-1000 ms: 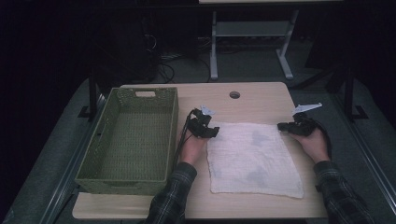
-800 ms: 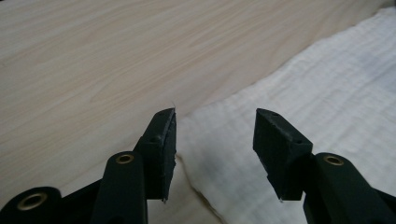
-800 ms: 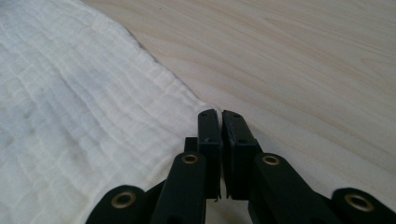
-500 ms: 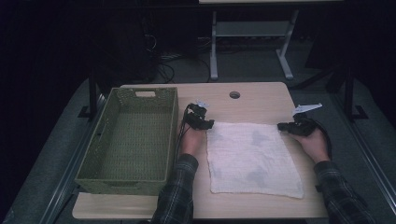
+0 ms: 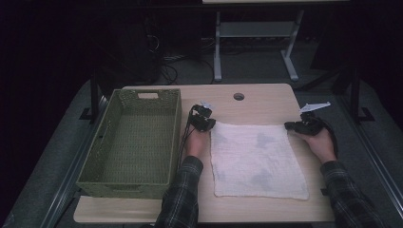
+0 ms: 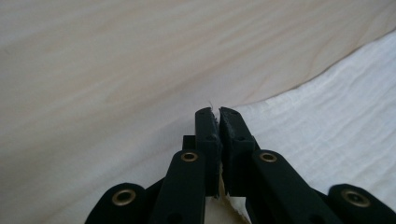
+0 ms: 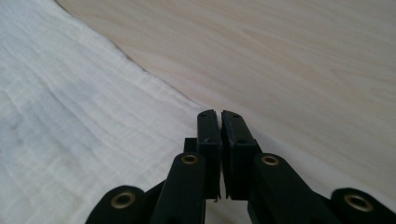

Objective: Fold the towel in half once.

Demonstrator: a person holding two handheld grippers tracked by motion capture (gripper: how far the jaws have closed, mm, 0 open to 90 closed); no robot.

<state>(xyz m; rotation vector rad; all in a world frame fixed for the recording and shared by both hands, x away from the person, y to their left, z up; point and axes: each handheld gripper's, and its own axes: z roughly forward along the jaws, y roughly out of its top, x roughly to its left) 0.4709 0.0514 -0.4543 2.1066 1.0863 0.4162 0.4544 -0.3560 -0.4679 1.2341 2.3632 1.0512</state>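
A white cloth [image 5: 256, 161] lies spread flat on the wooden table [image 5: 266, 102], between a person's two hands. At the cloth's far left corner my left gripper [image 5: 211, 124] has just been closing its jaws. In the left gripper view it [image 6: 218, 112] is shut on the cloth [image 6: 336, 107], with fabric pinched between the black jaws. My right gripper [image 5: 288, 126] rests at the far right corner. In the right gripper view its jaws [image 7: 218, 114] are pressed together where the edge of the cloth [image 7: 70, 130] meets them.
A green woven basket [image 5: 177, 137] stands empty on the left part of the table, close beside the left forearm. A round cable hole [image 5: 238, 96] sits near the table's far edge. Bare wood lies beyond the cloth, and dark floor surrounds the table.
The left hand moved left and slightly away to the cloth's far left corner, and its gripper now sits on that corner. The right hand kept still.
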